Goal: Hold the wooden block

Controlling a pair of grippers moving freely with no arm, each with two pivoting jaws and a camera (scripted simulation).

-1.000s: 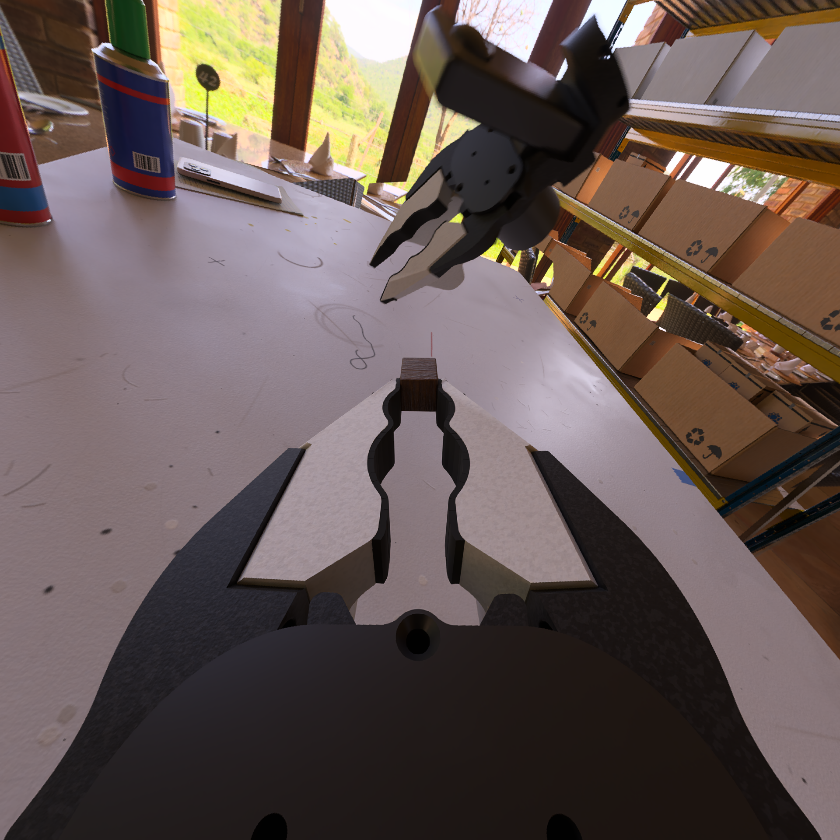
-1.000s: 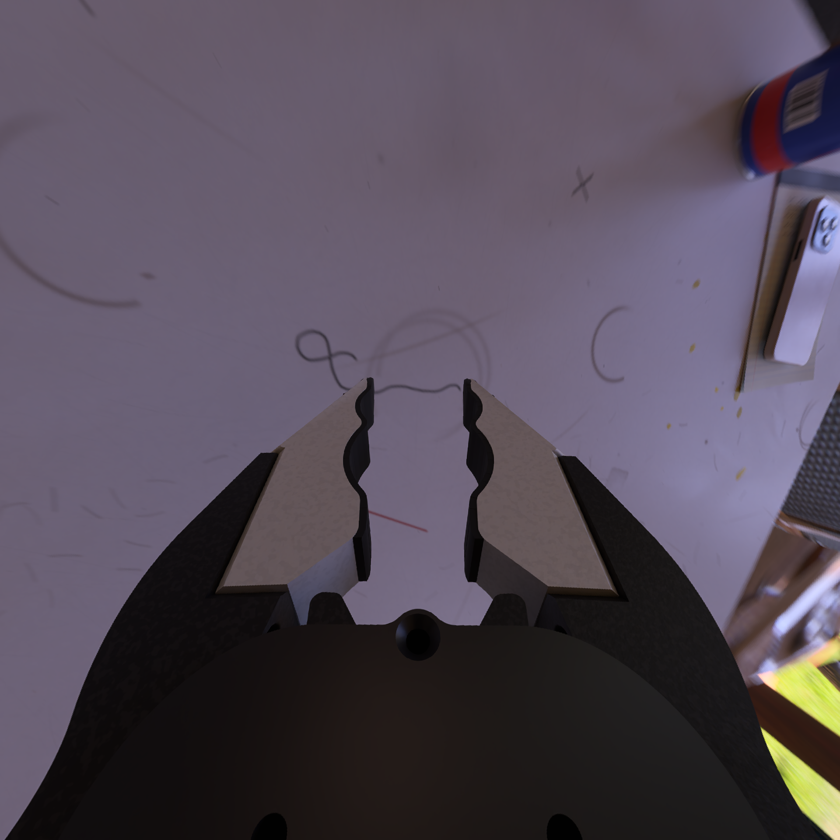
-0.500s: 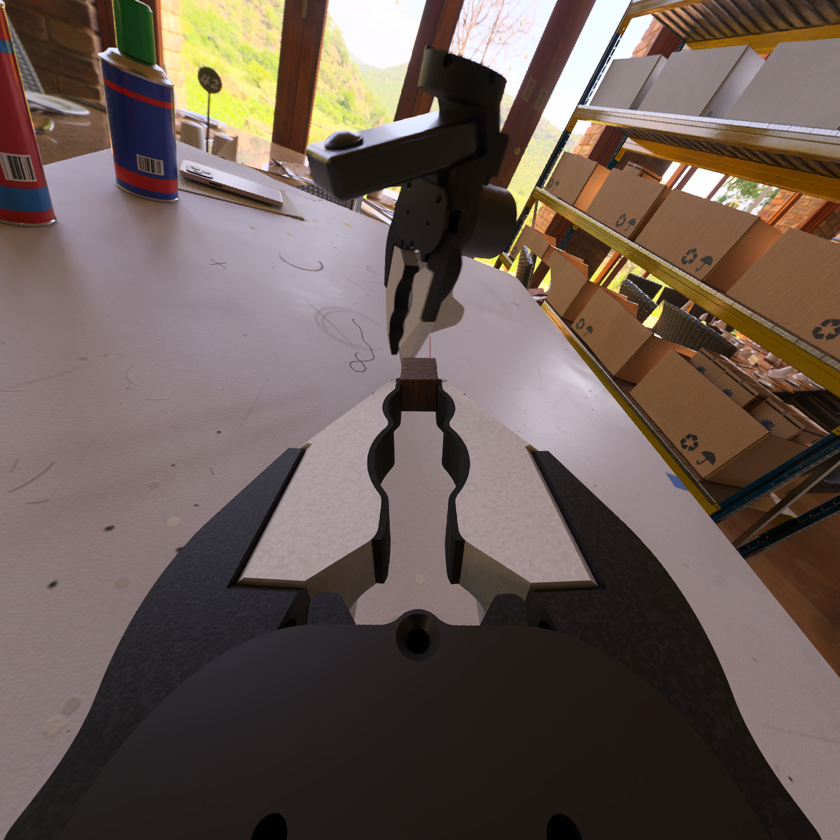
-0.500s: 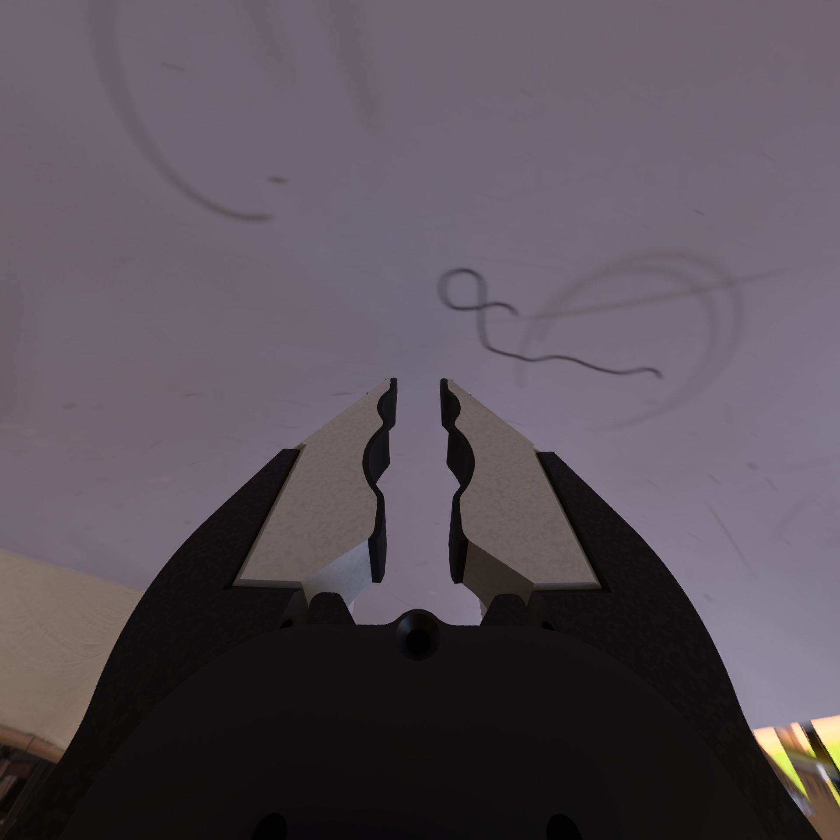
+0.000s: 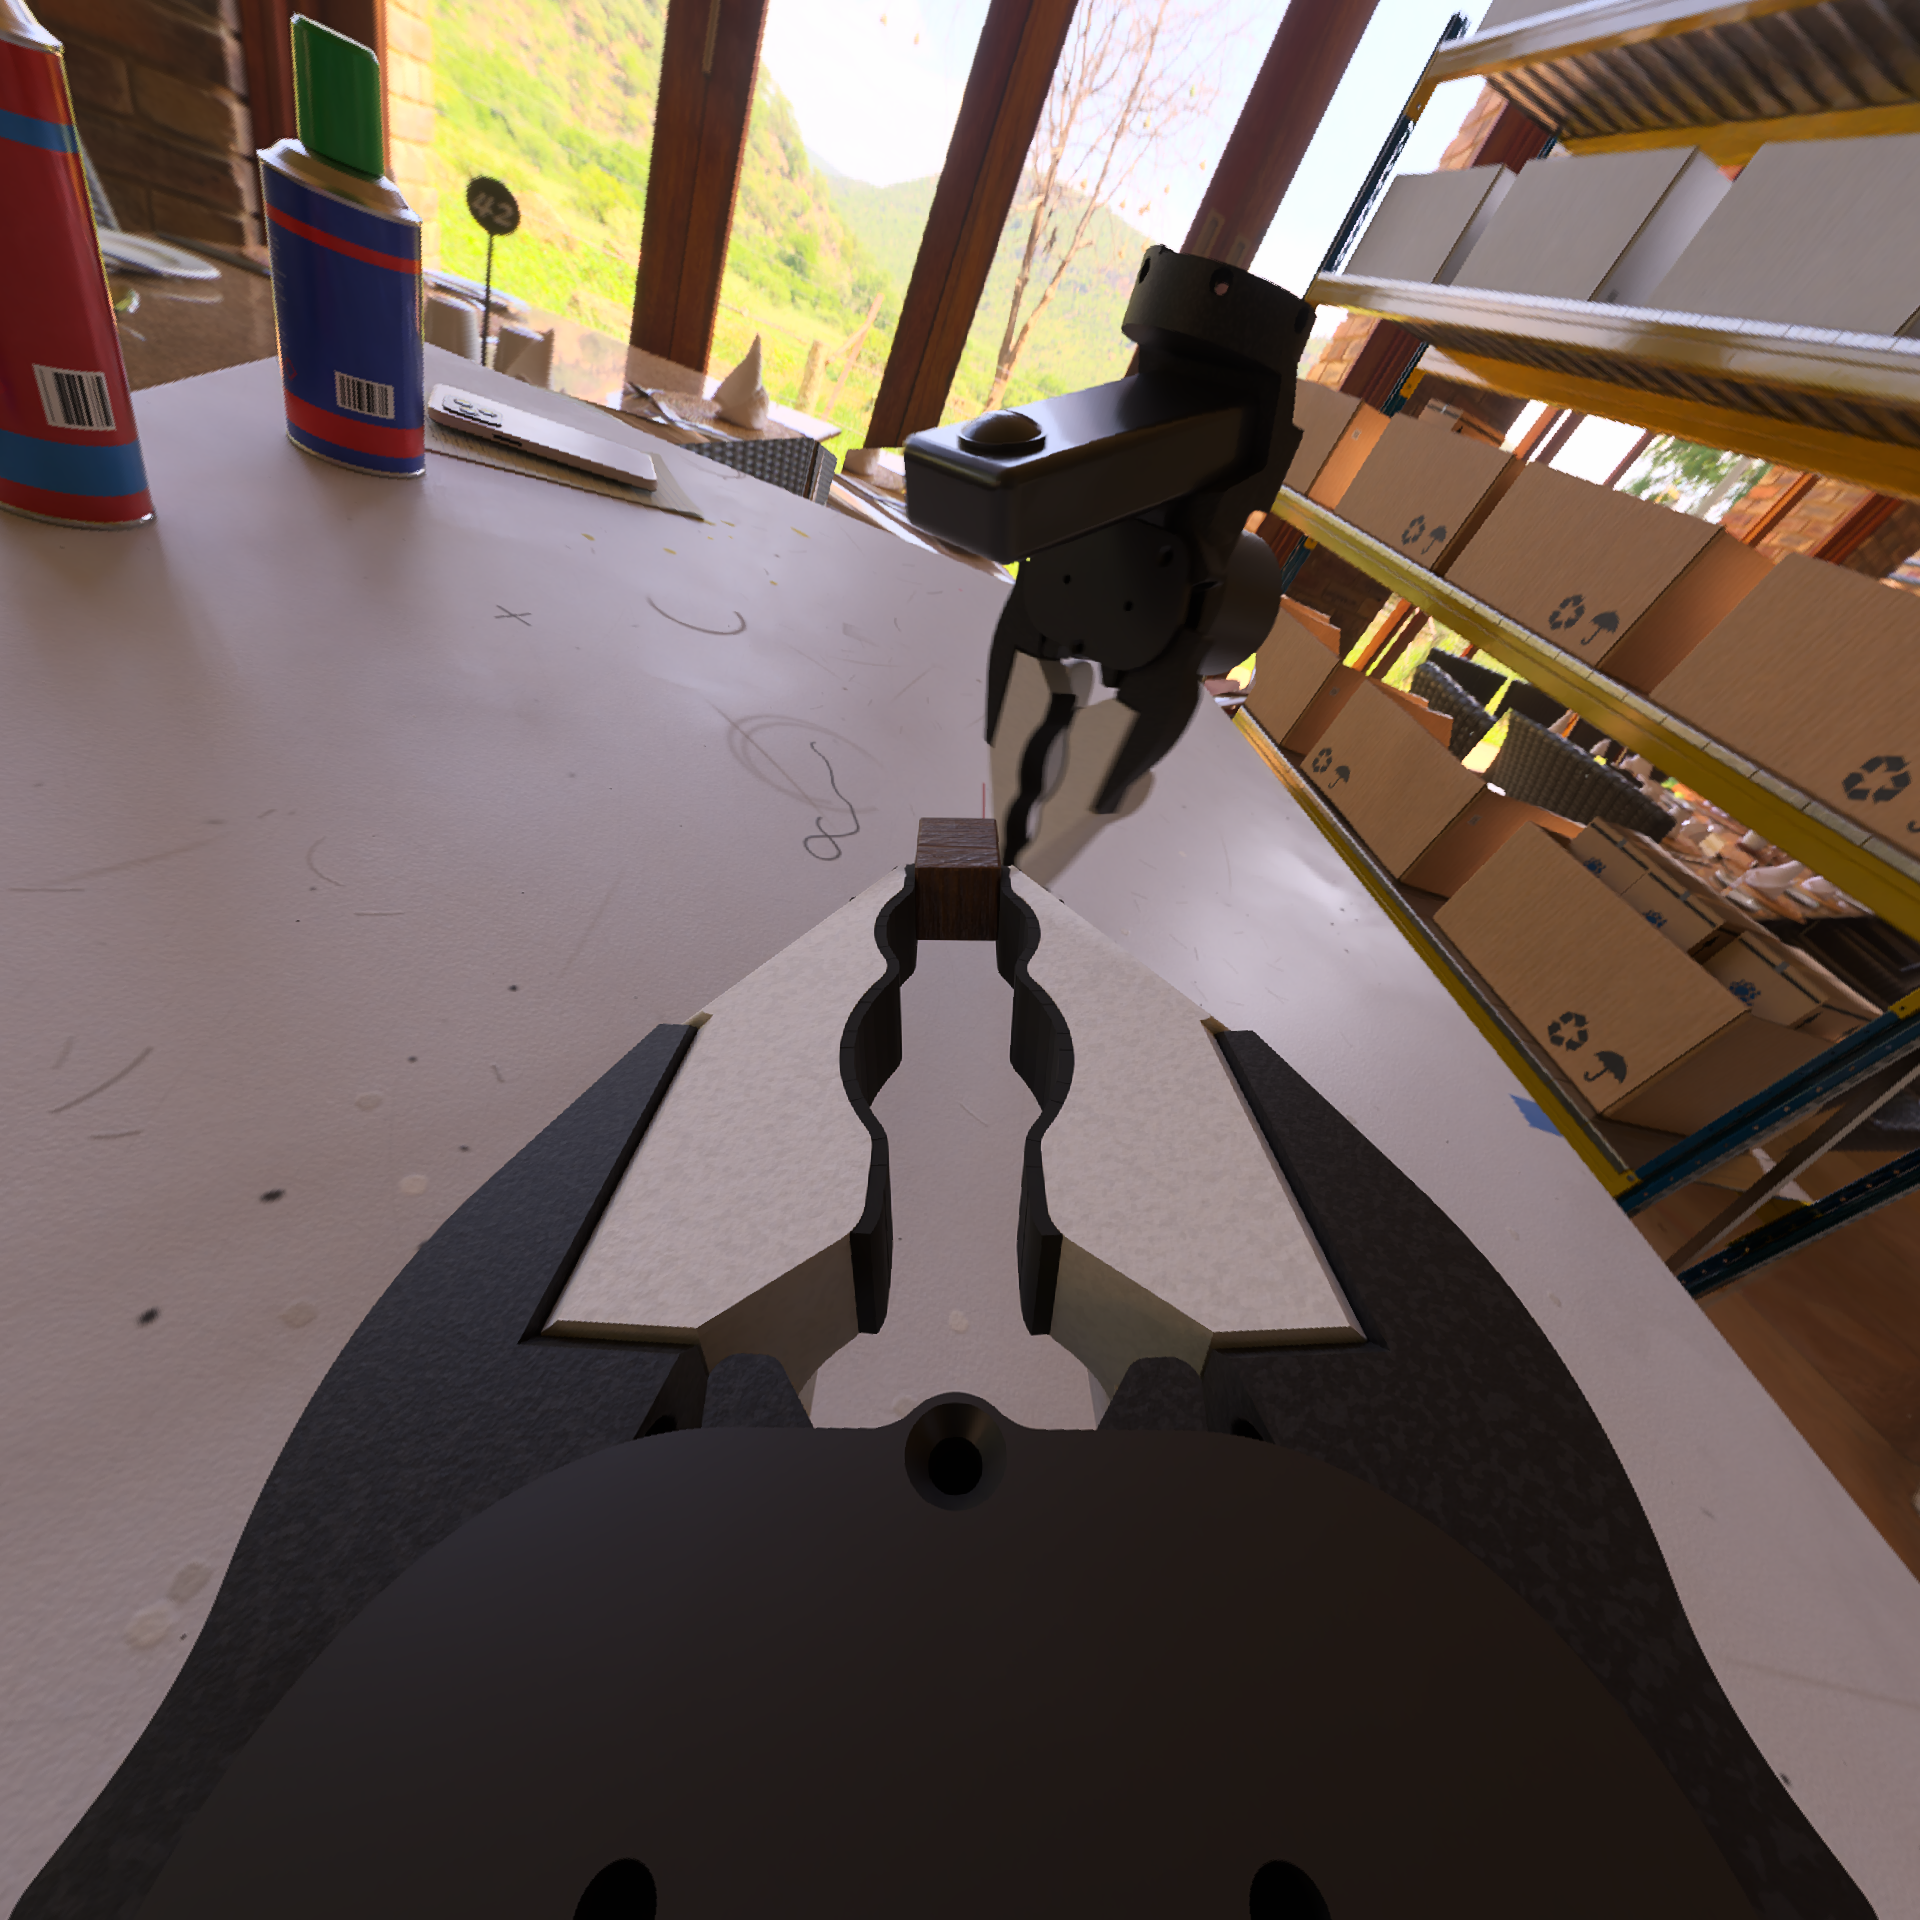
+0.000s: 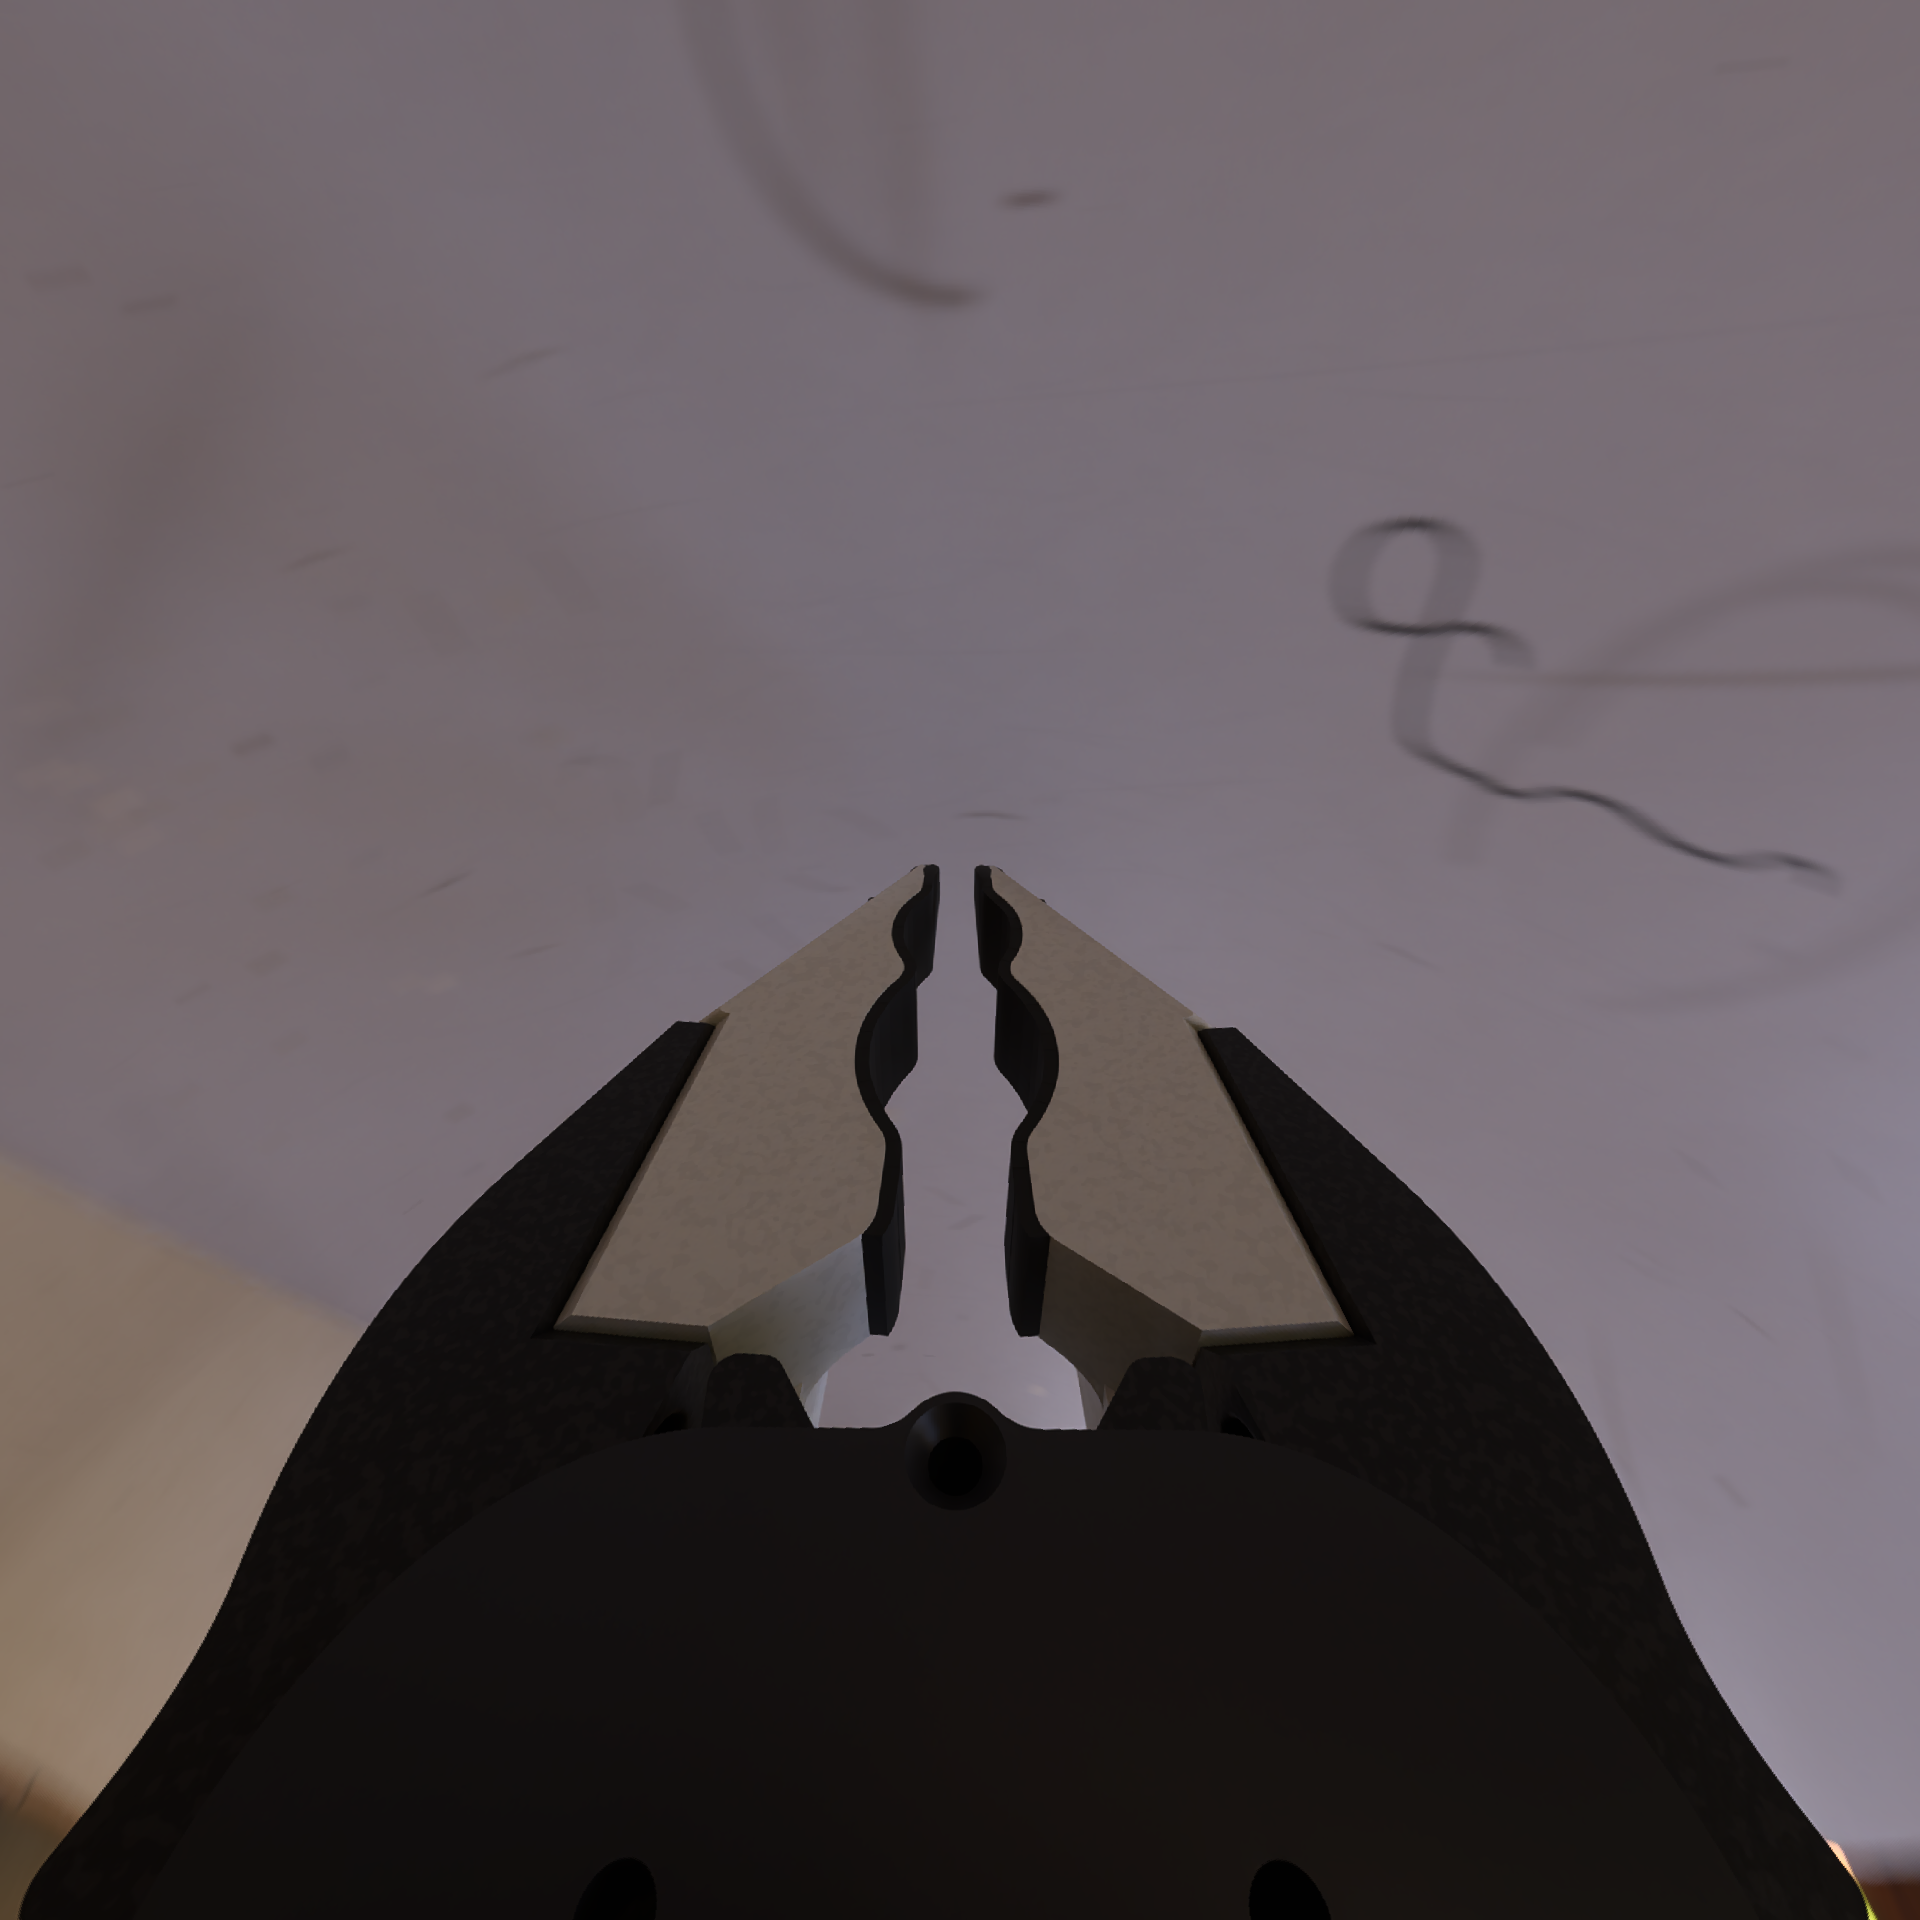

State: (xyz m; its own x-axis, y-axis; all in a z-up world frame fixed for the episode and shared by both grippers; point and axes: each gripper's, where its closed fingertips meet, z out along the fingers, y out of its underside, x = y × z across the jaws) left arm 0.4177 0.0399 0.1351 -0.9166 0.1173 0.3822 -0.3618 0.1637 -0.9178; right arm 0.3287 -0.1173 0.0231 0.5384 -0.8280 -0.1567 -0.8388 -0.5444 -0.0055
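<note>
A small dark wooden block sits between the fingertips of my left gripper, which is shut on it just above the white table. My right gripper hangs tips down just right of and behind the block, close to it; whether it touches is unclear. In the right wrist view my right gripper is nearly shut with a thin gap, holds nothing, and points at the bare table. The block does not show in that view.
A red can, a blue can with a green cap and a phone on a mat stand at the far left of the table. Shelves with cardboard boxes run along the right, past the table's edge.
My right gripper has come down and to the right beside the block and its fingers have closed from well apart to a thin gap. My left gripper and the block have kept still.
</note>
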